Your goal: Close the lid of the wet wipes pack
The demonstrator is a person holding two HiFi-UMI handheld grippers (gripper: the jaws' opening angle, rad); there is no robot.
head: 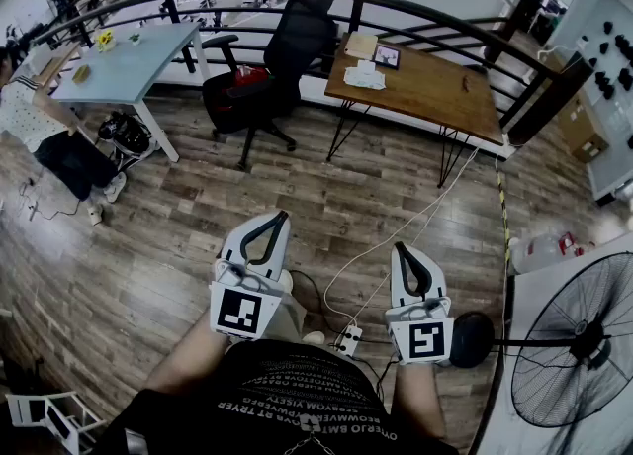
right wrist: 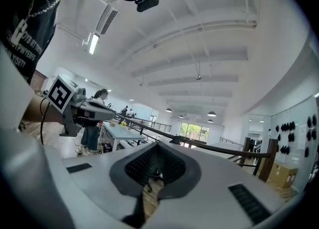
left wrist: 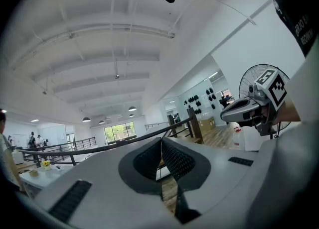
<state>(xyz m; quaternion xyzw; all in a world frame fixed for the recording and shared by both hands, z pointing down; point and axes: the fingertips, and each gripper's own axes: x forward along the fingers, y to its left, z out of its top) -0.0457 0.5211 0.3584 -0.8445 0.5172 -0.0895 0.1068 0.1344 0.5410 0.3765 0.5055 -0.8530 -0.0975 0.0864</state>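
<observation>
In the head view the person is holding both forearms low by the body, left gripper (head: 280,217) and right gripper (head: 401,248) pointing level, side by side, toward a wooden table (head: 435,87) well ahead, where a white packet (head: 364,75), too small to identify as the wipes pack, is lying. In the left gripper view its jaws are meeting, empty; in the right gripper view the jaws are likewise pressing together on nothing.

White, black-padded left hand-held gripper (head: 281,217) and right hand-held gripper (head: 400,246) carry marker cubes (head: 238,312); black shirt (head: 297,396), white lettering.
</observation>
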